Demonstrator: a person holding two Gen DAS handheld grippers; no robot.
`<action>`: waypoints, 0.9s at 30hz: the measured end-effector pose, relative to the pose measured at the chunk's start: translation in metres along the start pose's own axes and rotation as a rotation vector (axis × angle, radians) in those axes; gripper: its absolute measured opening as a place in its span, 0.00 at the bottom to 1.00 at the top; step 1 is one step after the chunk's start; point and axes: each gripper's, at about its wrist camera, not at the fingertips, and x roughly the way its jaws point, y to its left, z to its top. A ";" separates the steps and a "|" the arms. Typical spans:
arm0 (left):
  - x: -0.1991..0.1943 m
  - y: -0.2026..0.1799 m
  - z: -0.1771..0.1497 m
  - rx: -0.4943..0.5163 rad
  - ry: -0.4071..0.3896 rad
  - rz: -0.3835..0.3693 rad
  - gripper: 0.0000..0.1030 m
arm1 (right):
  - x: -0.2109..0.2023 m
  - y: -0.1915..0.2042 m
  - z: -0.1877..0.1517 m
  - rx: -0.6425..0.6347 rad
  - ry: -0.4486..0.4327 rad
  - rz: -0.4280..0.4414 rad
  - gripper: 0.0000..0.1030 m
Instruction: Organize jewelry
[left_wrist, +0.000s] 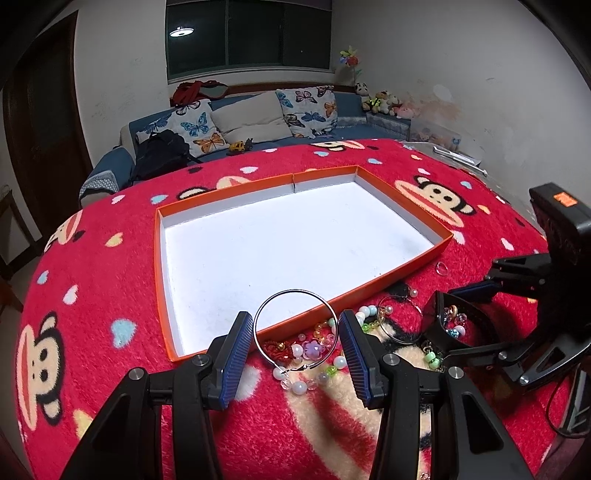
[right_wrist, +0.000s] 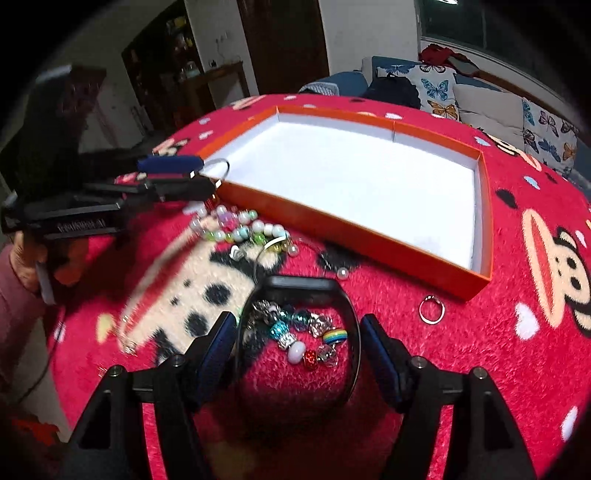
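Red fleece covers the tabletop (left_wrist: 110, 295), and the orange tray (left_wrist: 406, 206) sits bare, ready for sorted pieces. Left gripper (left_wrist: 295, 338) grips the silver hoop (left_wrist: 295, 291) over the tray's near wall. Right gripper (right_wrist: 299, 345) straddles the black bangle (right_wrist: 295, 284); its jaws look released. Only the right view shows charm beads (right_wrist: 299, 332) inside it.

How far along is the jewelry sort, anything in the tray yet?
Nothing done: the orange tray is bare inside. In hand: the left claw pinches a silver hoop at the tray's near wall; the right claw straddles a black bangle, pads not visibly pressing it. Left: bead bracelets, the charm bracelet and a ring, all on the blanket.
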 end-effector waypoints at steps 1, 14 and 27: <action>0.000 0.001 0.001 -0.003 -0.001 0.000 0.50 | -0.001 -0.002 -0.001 0.013 -0.006 0.011 0.73; -0.006 0.005 0.015 -0.013 -0.025 0.012 0.50 | -0.029 0.003 0.005 -0.020 -0.089 -0.035 0.57; -0.008 0.007 0.028 -0.032 -0.052 -0.015 0.50 | -0.056 0.009 0.022 -0.070 -0.216 -0.106 0.57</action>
